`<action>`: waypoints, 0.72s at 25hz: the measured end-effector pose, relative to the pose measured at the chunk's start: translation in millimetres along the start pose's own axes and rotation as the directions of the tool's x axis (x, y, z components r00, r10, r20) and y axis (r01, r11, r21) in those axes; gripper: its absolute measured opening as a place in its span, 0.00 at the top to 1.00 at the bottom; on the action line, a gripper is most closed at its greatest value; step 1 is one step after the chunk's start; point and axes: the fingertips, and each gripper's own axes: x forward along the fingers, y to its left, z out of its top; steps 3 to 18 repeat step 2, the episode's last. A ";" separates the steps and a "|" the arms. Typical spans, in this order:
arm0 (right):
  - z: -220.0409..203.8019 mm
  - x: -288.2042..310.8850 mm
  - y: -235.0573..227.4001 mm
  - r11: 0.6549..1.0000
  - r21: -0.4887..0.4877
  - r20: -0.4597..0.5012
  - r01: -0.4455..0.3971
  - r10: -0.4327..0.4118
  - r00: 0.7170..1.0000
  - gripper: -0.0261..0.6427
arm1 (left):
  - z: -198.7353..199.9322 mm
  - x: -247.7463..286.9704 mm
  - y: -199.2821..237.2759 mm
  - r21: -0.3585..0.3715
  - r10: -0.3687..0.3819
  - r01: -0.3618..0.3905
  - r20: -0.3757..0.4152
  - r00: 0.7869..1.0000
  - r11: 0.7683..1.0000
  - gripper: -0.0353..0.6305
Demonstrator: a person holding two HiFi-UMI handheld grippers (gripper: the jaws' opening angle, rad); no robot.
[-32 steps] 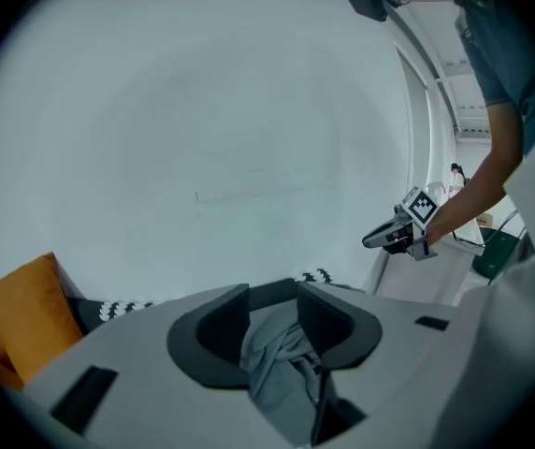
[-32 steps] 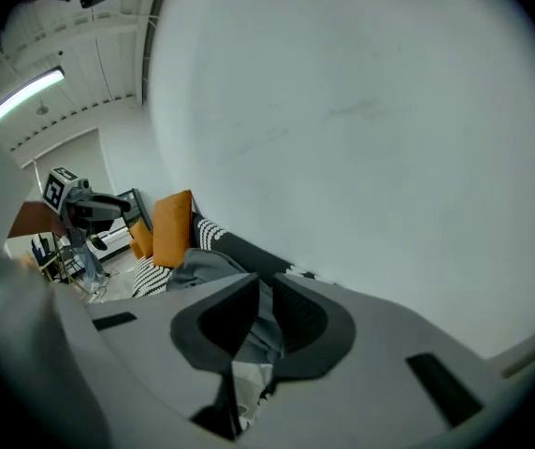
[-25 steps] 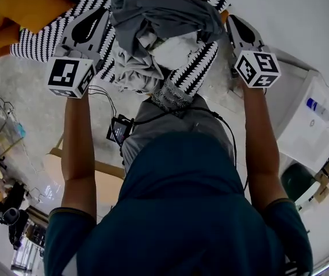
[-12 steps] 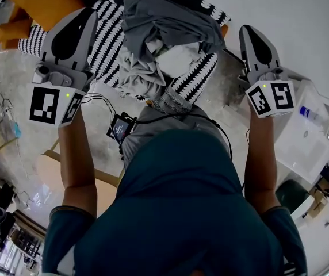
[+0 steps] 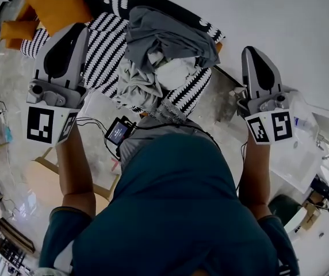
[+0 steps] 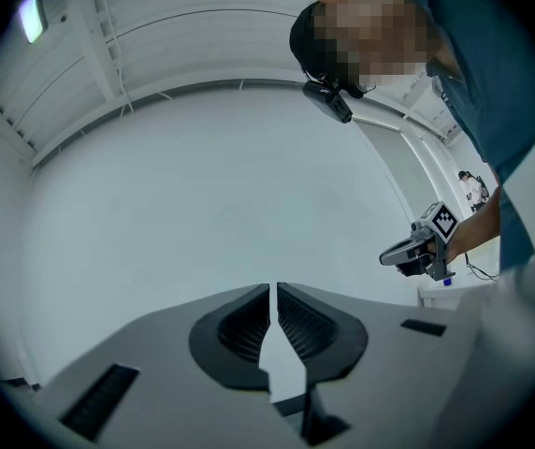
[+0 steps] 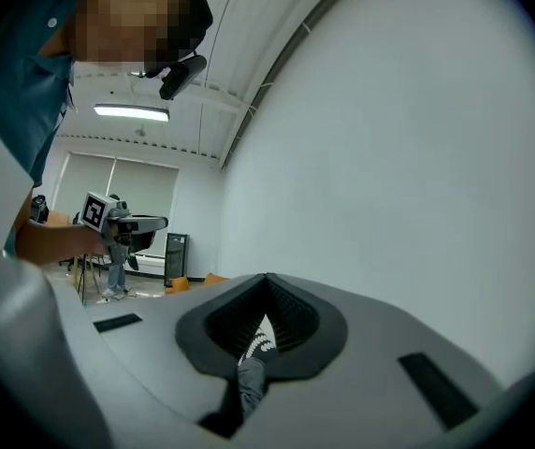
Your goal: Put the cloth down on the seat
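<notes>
A heap of cloth lies on the black-and-white striped seat (image 5: 104,45): a dark grey cloth (image 5: 164,36) on top, a paler grey one (image 5: 136,82) and a white one (image 5: 176,71) under it. My left gripper (image 5: 75,29) is raised left of the heap, well above it, shut and empty. My right gripper (image 5: 254,52) is raised at the heap's right, also shut and empty. In the left gripper view the jaws (image 6: 274,288) meet against a white wall. In the right gripper view the jaws (image 7: 267,277) are closed, with striped fabric showing below them.
Orange cushions (image 5: 58,4) lie at the seat's far left. A white cabinet (image 5: 302,148) stands at the right, a wooden stool (image 5: 44,171) at the lower left. A small screen device (image 5: 117,134) with cables hangs at the person's waist. A white wall runs behind the seat.
Both grippers have risen from beside the cloth heap toward the camera and moved apart. The cloths stay on the seat.
</notes>
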 end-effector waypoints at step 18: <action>7.5 -6.5 8.0 1.000 -0.010 0.008 0.001 -0.001 1.000 0.94 | 0.4 -11.0 2.5 -0.006 0.010 -0.010 -0.012 1.000 1.000 0.91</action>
